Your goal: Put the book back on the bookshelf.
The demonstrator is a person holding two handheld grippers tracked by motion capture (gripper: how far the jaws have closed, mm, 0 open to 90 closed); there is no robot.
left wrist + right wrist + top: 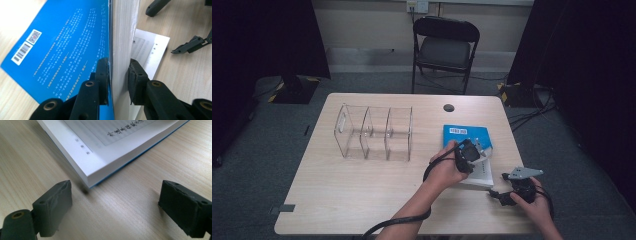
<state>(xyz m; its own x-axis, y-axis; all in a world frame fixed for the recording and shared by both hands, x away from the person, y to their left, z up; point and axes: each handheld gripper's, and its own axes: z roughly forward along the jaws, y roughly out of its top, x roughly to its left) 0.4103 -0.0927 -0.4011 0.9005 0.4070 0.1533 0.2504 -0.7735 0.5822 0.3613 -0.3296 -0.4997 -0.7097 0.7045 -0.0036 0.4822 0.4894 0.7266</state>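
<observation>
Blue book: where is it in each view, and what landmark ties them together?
High view: book right of centre on the table, under the left tool.
Left gripper view: centre-left, blue cover facing, page block clamped between the jaws.
Right gripper view: top, white page corner on the table.
Shared landmark: white page block edge.

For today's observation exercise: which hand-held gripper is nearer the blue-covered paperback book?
Left. The left hand-held gripper is clamped on the blue-covered paperback book; the right hand-held gripper stands open just off its corner, not touching.

Blue-covered book with white barcode label, white pages, black jaws, pale woodgrain table
</observation>
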